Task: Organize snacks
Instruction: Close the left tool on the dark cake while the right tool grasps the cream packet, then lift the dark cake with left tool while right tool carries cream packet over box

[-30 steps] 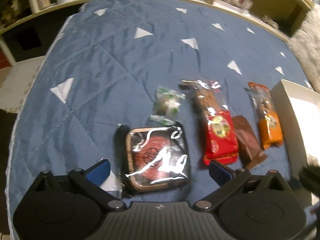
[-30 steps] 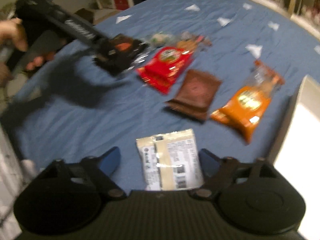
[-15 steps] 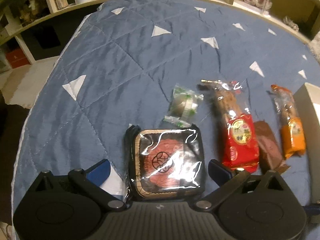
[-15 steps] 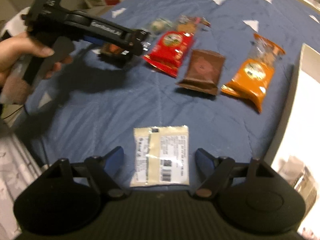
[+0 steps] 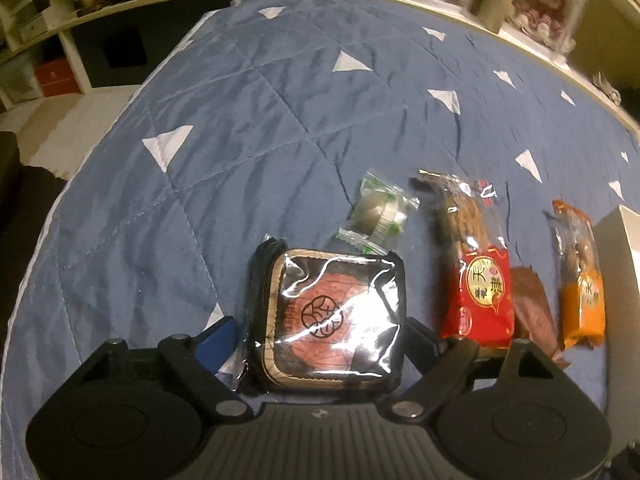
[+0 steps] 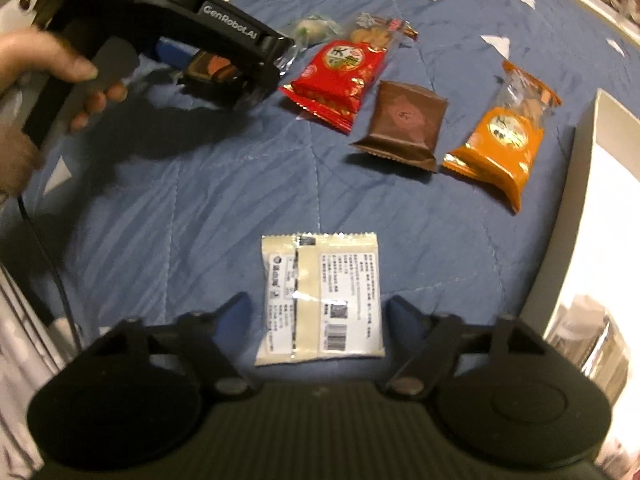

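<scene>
The square mooncake pack (image 5: 330, 318) lies flat on the blue quilt (image 5: 248, 120) between the two fingers of the left gripper (image 5: 320, 334); it has no clear long axis, and its printed face looks up. The jaws have just been closing around it, and the right finger seems to meet the wrapper's edge, while the blue left finger (image 5: 218, 340) stands just beside the crinkled side, so a firm grip I cannot tell. Beyond the fingertips sits a small green-wrapped sweet (image 5: 378, 212), and to the right of the fingers lie a red biscuit bag (image 5: 476, 276), a brown packet (image 5: 534, 312) and an orange bag (image 5: 580, 280), their long axes all pointing away from the gripper. The white sachet (image 6: 320, 296) lies between the fingers of the right gripper (image 6: 320, 314), its long axis along them, back side up. These jaws have also just been closing, but the pads stand apart from its edges. A white box (image 6: 580, 208) is at the far right.
</scene>
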